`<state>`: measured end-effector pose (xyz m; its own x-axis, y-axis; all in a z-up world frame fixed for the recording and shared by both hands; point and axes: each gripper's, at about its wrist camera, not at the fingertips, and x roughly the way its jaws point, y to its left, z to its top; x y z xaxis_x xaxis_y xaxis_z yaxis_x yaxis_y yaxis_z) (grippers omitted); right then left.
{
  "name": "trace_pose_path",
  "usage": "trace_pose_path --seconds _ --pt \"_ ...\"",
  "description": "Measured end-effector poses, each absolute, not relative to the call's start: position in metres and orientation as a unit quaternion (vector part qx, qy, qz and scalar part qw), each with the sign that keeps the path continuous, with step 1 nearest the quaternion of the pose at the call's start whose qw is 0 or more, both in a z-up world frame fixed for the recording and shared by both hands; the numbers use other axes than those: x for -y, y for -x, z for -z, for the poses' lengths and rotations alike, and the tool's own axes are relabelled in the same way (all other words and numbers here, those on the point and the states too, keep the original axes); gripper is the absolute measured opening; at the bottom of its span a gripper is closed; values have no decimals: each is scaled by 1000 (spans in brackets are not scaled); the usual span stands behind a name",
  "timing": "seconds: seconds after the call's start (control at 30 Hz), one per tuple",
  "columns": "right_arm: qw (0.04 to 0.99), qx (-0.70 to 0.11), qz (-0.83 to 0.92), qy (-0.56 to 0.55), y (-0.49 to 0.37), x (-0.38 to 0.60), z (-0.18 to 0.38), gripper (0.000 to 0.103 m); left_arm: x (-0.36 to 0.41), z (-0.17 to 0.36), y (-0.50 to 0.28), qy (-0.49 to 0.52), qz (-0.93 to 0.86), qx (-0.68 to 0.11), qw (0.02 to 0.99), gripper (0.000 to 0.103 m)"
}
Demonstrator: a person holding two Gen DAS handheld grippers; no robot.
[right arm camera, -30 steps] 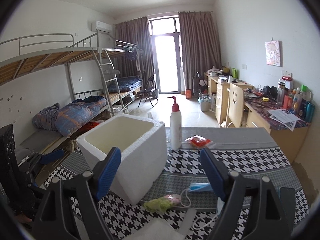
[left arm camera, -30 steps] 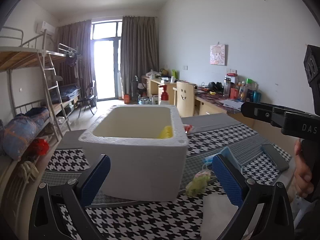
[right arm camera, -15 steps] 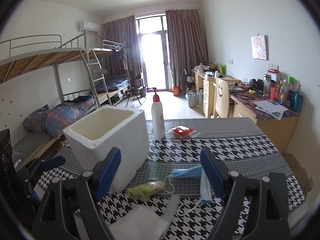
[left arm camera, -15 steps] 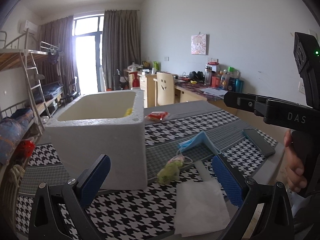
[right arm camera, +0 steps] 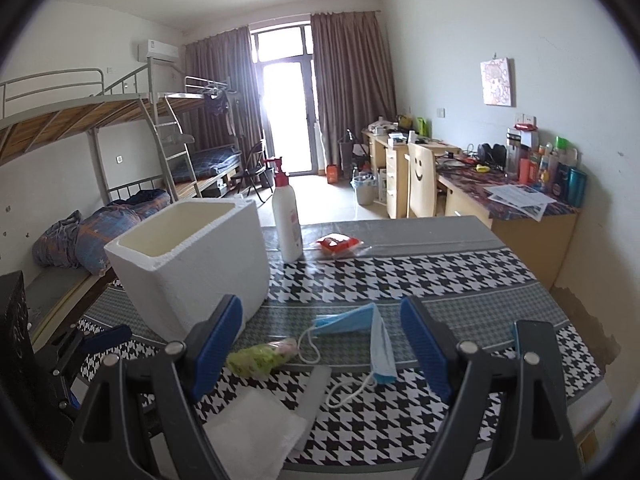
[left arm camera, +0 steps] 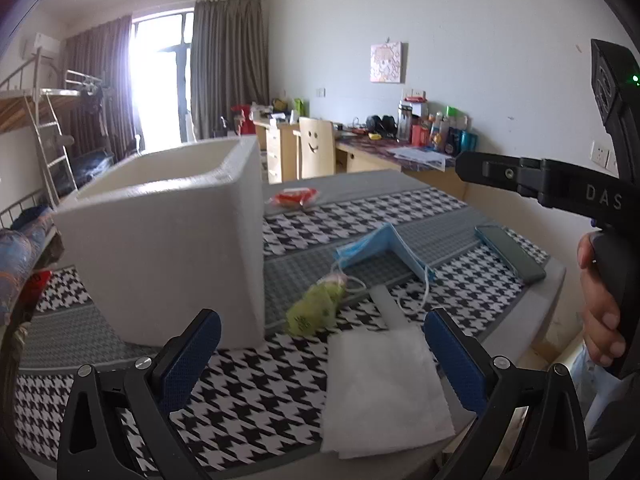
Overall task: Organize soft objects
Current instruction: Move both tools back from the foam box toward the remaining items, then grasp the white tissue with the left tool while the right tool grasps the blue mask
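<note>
Grippers, left gripper and right gripper, both open and empty, have dipped closer toward the white cloth and blue mask; picking for the foam box seems imminent.

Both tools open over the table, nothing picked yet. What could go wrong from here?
1. The thin white tissue sheet lies flat on the houndstooth tablecloth; pads may pinch cloth too.
2. The blue face mask has loose ear loops beside the green soft packet; lifting one could drag the other.
</note>
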<state>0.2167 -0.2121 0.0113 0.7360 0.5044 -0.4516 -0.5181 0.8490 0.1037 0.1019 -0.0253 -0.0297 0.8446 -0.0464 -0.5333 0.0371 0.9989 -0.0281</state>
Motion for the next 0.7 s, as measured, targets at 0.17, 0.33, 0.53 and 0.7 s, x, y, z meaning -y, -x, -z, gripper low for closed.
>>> trace_pose_path --seconds 0.17,0.33,0.53,0.7 --pt "931 -250 -267 17 -220 215 -3 85 31 40 -105 6 24 -294 955 102" --pt "930 -263 -255 15 -224 220 6 85 35 52 -110 8 29 -313 949 102" --pt "929 -277 -246 7 -229 225 16 85 42 68 -116 6 39 -334 942 102" --pt "927 -288 -239 15 -237 224 23 85 47 76 -122 -7 38 -351 936 102"
